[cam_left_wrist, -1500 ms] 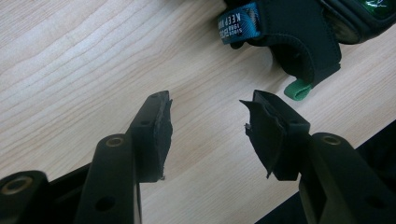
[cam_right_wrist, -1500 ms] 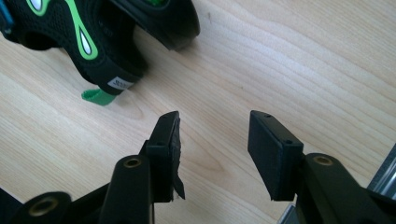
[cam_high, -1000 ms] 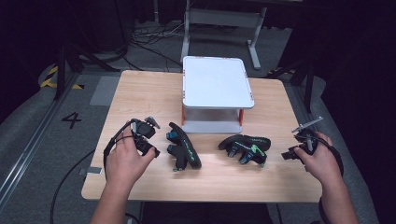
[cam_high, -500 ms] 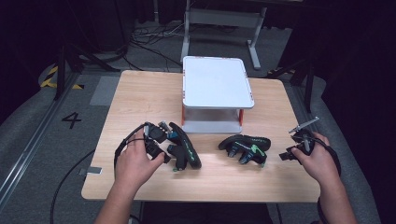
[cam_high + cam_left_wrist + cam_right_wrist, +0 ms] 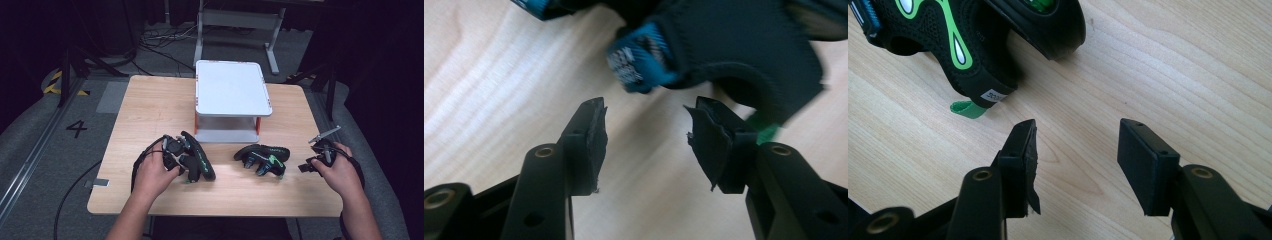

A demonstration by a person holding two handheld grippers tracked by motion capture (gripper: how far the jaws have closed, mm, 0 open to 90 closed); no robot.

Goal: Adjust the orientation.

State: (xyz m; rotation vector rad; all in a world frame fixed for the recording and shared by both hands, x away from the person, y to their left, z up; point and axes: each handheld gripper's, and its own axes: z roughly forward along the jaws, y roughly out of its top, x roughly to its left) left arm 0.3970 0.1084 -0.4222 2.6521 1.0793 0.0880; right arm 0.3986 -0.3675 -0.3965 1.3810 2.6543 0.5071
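Note:
Two black shoes lie on the wooden table [image 5: 150, 107]. The left shoe [image 5: 199, 161] has blue trim [image 5: 639, 62]; the right shoe [image 5: 262, 157] bears green markings [image 5: 955, 42]. My left gripper [image 5: 184, 159] sits low against the left shoe's near side. In the left gripper view its jaws [image 5: 646, 112] stand open over bare wood, the shoe's black upper [image 5: 734, 45] just beyond the tips. My right gripper [image 5: 305, 166] rests near the table's right edge, apart from the right shoe, open [image 5: 1075, 132] with nothing between the pads.
A white two-level stand [image 5: 232, 92] on red legs occupies the table's far middle, just behind both shoes. Cables trail from both grippers. Dark floor, metal frames and a floor mark "4" surround the table.
The left hand has moved right and down, bringing its gripper up against the left shoe. The right hand has kept its place.

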